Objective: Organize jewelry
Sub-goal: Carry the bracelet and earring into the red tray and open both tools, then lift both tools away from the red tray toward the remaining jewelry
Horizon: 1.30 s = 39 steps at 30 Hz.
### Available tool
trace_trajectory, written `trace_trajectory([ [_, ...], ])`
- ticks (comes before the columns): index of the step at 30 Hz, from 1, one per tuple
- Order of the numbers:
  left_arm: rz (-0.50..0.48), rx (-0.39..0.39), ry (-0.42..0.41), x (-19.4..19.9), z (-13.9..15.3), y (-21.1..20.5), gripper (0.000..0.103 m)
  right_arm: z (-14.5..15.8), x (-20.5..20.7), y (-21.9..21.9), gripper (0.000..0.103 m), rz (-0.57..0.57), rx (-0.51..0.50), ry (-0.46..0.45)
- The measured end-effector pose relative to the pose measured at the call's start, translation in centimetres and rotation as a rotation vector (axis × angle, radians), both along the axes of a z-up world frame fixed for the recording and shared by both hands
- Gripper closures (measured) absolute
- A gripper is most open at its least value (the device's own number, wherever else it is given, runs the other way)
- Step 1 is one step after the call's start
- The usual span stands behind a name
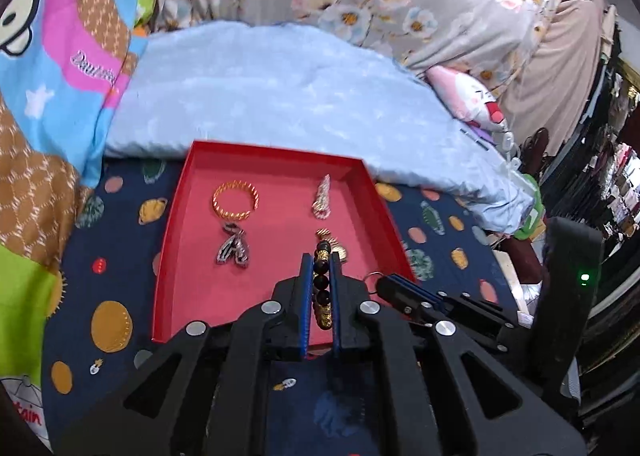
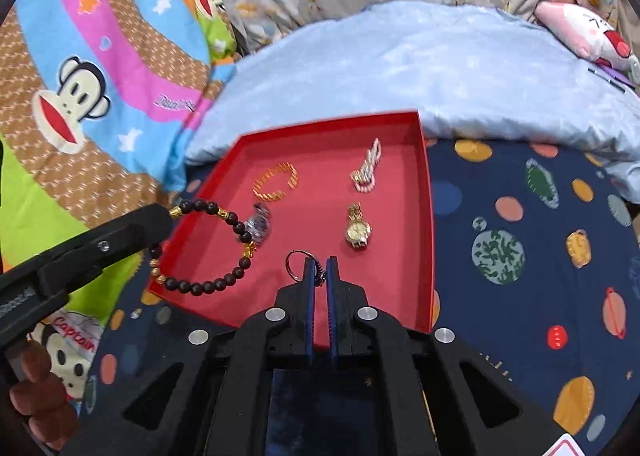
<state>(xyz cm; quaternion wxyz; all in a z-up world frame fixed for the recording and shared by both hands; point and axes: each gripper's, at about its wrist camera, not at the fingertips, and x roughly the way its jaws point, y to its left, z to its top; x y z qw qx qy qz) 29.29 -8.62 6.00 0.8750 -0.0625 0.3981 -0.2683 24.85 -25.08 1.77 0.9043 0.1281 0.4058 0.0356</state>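
L gripper was clamped on the beaded bracelet, R gripper pinched a keyring — both carried over the red tray, prob. to join the gold watch etc.

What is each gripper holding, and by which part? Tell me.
The left gripper pinches the dark beaded bracelet by one stretch of its loop, the rest hanging. The right gripper pinches a small dark charm just below its metal ring.
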Motion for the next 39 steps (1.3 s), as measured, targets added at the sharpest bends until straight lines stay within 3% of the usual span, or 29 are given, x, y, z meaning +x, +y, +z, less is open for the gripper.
trace_trajectory([
  [6, 0.018, 0.073, 0.033, 1.5, -3.7, -0.2, 0.095, -2.5, 1.3, 0.2, 0.097, 0.013, -0.023, 0.048],
  [7, 0.039, 0.092, 0.017, 1.5, -3.9, -0.1, 0.091, -2.5, 1.4, 0.3, 0.096, 0.006, -0.041, 0.041],
  [11, 0.135, 0.207, -0.075, 1.1, -3.5, 0.5, 0.044, -1.1, 0.4, 0.0, 0.08, -0.041, -0.087, -0.022],
  [13, 0.174, 0.261, -0.114, 0.4, -3.0, 1.2, 0.04, 0.0, -0.6, -0.4, 0.079, -0.063, -0.089, -0.052],
  [17, 0.23, 0.302, -0.139, -1.6, -2.1, 3.5, 0.039, 1.9, -4.2, -1.3, 0.074, -0.087, -0.078, -0.081],
  [23, 0.264, 0.312, -0.146, -6.4, -1.6, 6.6, 0.033, 2.4, -10.6, -1.1, 0.071, -0.096, -0.081, -0.067],
  [32, 0.207, 0.332, -0.104, -14.8, -3.5, 8.4, 0.027, -0.3, -20.3, 1.9, 0.071, -0.07, -0.095, 0.02],
  [39, 0.149, 0.318, -0.024, -19.0, -5.9, 8.5, 0.027, -3.1, -23.3, 4.1, 0.071, -0.035, -0.071, 0.082],
])
